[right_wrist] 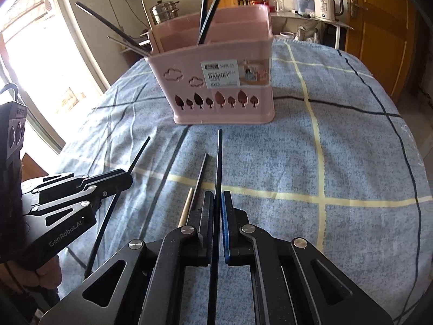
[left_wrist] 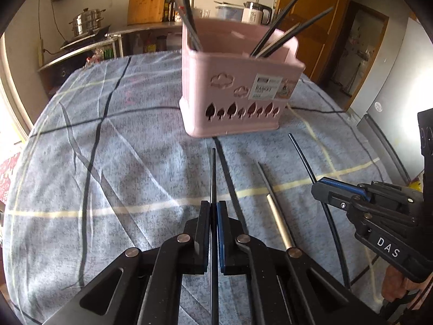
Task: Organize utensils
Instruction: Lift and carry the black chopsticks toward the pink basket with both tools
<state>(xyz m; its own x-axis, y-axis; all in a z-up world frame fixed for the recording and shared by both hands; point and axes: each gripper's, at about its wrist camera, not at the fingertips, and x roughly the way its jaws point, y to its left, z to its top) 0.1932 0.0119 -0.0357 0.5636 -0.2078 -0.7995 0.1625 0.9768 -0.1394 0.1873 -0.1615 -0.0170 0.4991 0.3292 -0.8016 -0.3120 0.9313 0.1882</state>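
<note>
A pink utensil basket (left_wrist: pixel 232 86) stands on the blue checked cloth, with several black chopsticks (left_wrist: pixel 284 29) leaning inside; it also shows in the right wrist view (right_wrist: pixel 216 81). My left gripper (left_wrist: pixel 213 205) is shut on a black chopstick (left_wrist: pixel 213 173) that points toward the basket. My right gripper (right_wrist: pixel 217 197) is shut on another black chopstick (right_wrist: pixel 218 159); it shows from the side in the left wrist view (left_wrist: pixel 319 189). A chopstick with a pale handle (left_wrist: pixel 276 211) lies on the cloth between the grippers, also in the right wrist view (right_wrist: pixel 199 181).
The cloth-covered table (left_wrist: pixel 108 162) curves away at its edges. Behind it a counter holds a steel pot (left_wrist: pixel 86 23), a cutting board (left_wrist: pixel 147 1) and a kettle (left_wrist: pixel 254 12). A wooden door (right_wrist: pixel 379 27) stands at the right.
</note>
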